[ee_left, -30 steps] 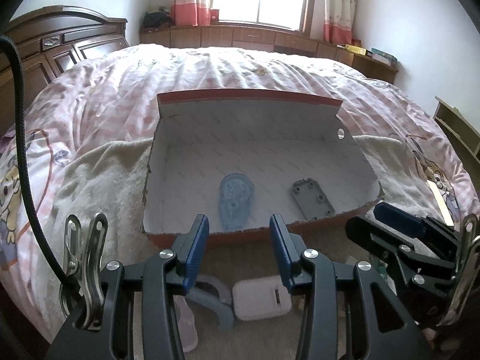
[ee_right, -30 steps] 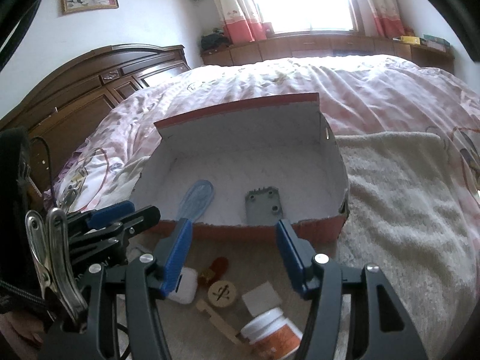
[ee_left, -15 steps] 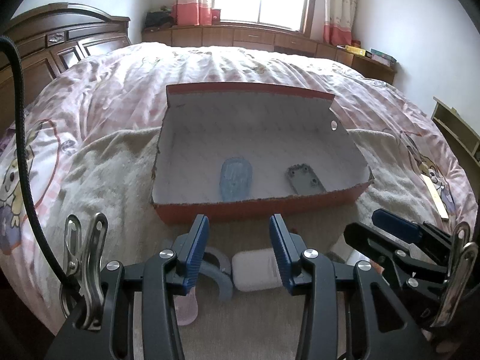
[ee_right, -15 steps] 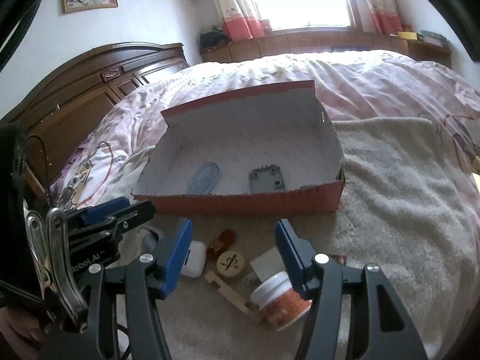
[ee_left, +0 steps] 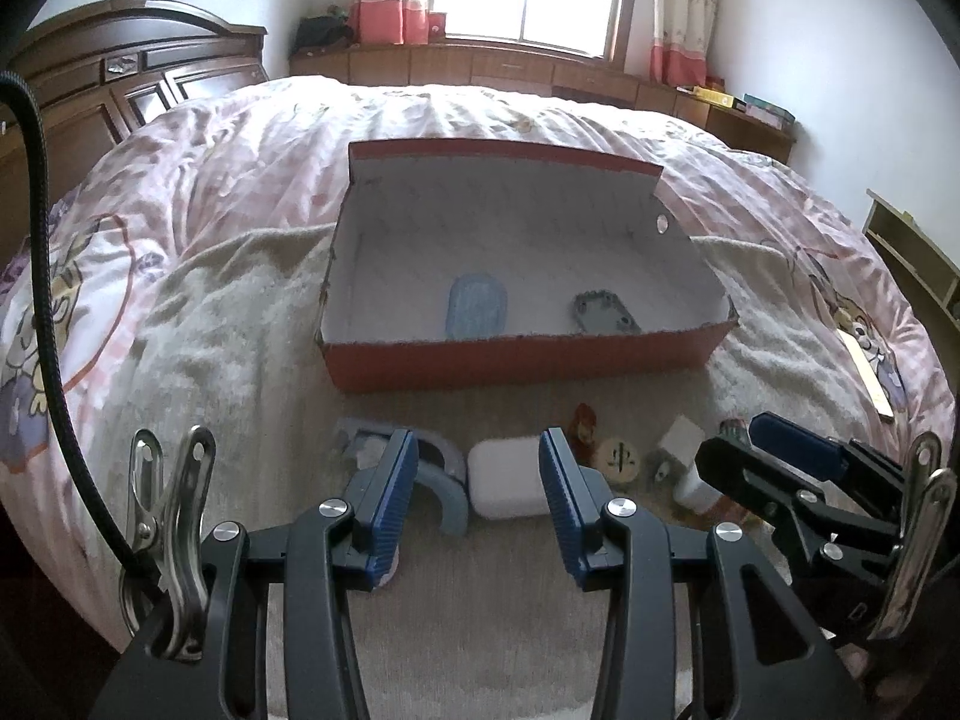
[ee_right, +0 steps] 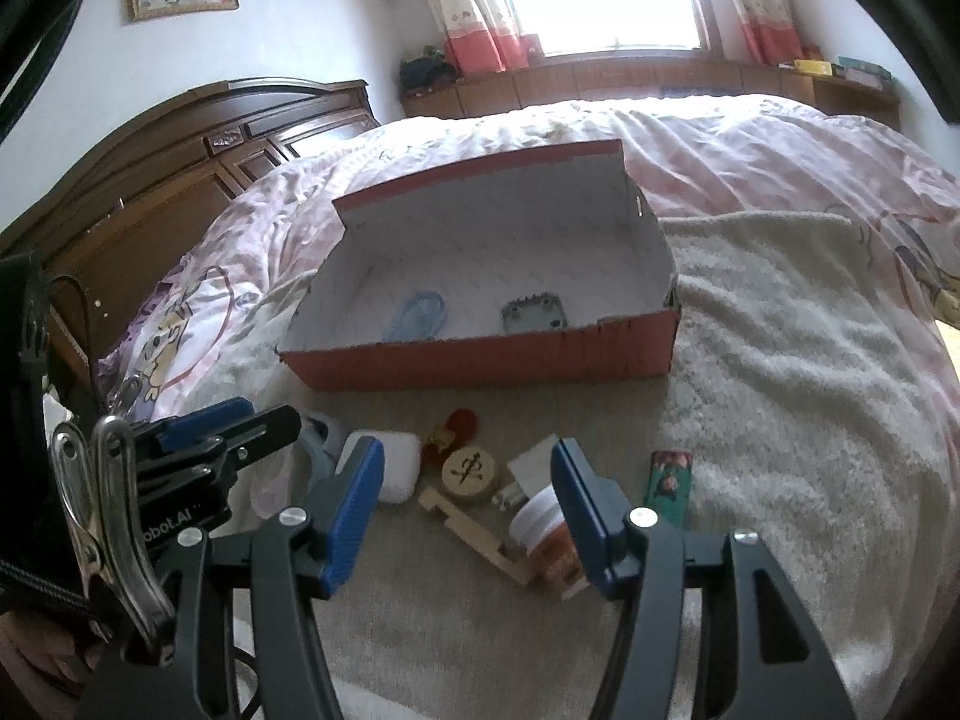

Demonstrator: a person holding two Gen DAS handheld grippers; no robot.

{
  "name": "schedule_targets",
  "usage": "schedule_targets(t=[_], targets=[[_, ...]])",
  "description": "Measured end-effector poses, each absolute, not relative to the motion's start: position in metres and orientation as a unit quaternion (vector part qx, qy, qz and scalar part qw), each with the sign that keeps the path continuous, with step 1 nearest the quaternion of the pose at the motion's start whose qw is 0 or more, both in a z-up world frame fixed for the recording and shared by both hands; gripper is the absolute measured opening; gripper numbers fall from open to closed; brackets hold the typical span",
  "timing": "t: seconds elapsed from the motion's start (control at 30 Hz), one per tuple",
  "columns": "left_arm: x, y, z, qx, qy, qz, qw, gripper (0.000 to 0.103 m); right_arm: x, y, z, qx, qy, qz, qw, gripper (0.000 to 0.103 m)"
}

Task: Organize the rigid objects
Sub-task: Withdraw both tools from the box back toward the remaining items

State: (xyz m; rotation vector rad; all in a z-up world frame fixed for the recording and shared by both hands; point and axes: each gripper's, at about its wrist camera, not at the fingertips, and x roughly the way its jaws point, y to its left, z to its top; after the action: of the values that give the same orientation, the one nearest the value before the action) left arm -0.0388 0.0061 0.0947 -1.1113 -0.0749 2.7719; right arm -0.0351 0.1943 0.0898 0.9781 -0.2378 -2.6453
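A red cardboard box (ee_left: 516, 363) with white inner walls stands open on the towel, also seen in the right wrist view as the box (ee_right: 480, 360). A pale blue oval piece (ee_left: 477, 312) and a grey plate (ee_left: 603, 313) lie inside. Loose items lie in front of it: a white case (ee_left: 504, 477), a grey curved piece (ee_left: 441, 480), a red figure (ee_right: 453, 429), a round wooden disc (ee_right: 469, 468), a wooden strip (ee_right: 474, 534), and an orange bottle (ee_right: 543, 525) with a white cap. My left gripper (ee_left: 475, 444) hovers open over the white case. My right gripper (ee_right: 468, 456) is open above the disc and holds nothing.
A beige towel (ee_right: 780, 360) covers this part of the pink bed. A small white adapter (ee_right: 531, 468) and a green flat strip (ee_right: 669, 489) lie among the loose items. A dark wooden headboard (ee_right: 180, 192) stands at the left, and low cabinets run under the window.
Both grippers have drawn back from the box, which now sits farther off. More of the loose items in front of it have come into view. Neither gripper's opening has changed.
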Motion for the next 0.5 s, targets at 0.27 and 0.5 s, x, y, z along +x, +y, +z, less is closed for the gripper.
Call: schedule_targets(t=[0.27,0.5], targets=[[-0.029,0.001,0.085,-0.379,-0.030,0.922,0.071,0.043,-0.023,0.196,0.081,0.351,-0.078,-0.921,0.151,0.061],[-0.023,-0.004,0.075,-0.390,-0.028,0.918,0.066,0.043,-0.016,0.201,0.069,0.367,-0.078,-0.915,0.149,0.061]])
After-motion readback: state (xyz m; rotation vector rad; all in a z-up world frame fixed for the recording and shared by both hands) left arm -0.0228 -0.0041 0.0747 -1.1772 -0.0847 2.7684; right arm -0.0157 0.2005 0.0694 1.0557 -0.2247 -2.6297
